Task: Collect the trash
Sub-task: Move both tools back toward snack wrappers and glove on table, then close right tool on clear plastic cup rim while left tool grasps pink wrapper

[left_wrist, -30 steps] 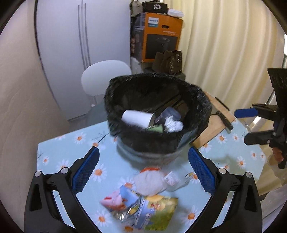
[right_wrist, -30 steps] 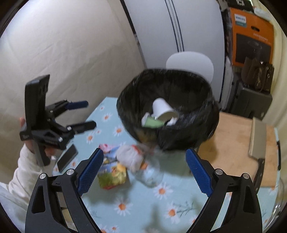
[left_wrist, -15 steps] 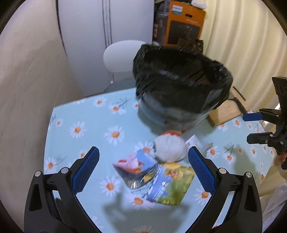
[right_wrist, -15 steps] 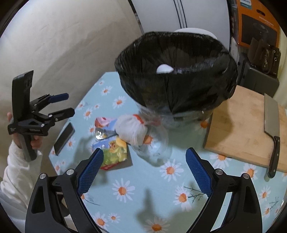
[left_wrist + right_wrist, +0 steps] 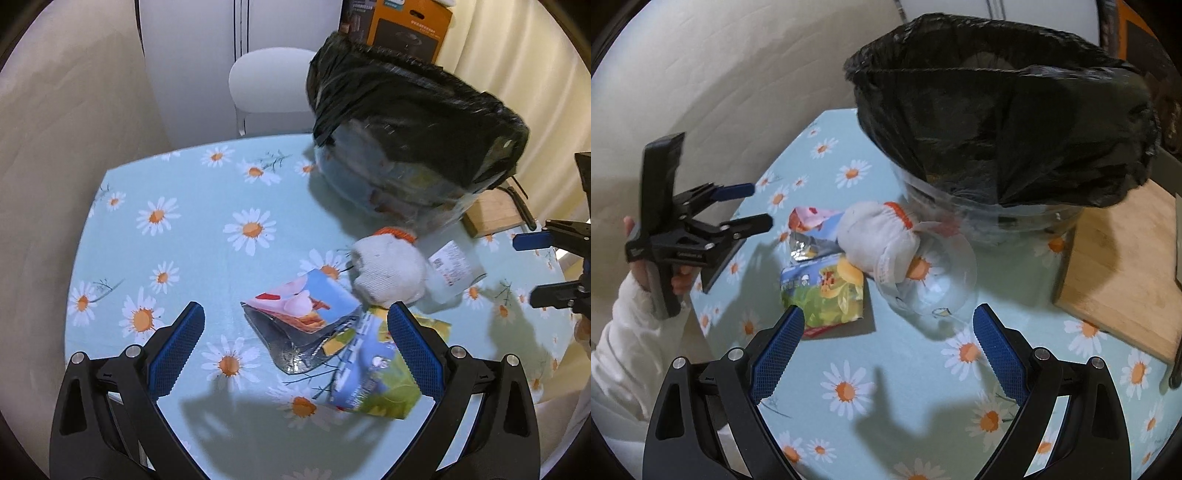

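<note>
A clear bin with a black bag liner (image 5: 413, 122) (image 5: 1004, 110) stands on the daisy-print table. In front of it lie a white glove with an orange cuff (image 5: 386, 267) (image 5: 877, 236), a clear plastic bottle (image 5: 448, 266) (image 5: 938, 280), a pink-blue snack wrapper (image 5: 303, 314) (image 5: 809, 221) and a green-yellow snack bag (image 5: 373, 373) (image 5: 823, 291). My left gripper (image 5: 295, 350) (image 5: 759, 206) is open and empty, low over the wrappers. My right gripper (image 5: 888, 350) (image 5: 532, 267) is open and empty, just short of the bottle.
A wooden cutting board (image 5: 1115, 273) (image 5: 491, 214) lies right of the bin. A dark phone (image 5: 716, 266) lies near the table's left edge. A white chair (image 5: 269, 81) and an orange box (image 5: 406, 26) stand behind the table.
Both grippers have dropped lower and closer to the trash on the table. The bin's inside, visible a second ago, is out of sight now. Both stayed open.
</note>
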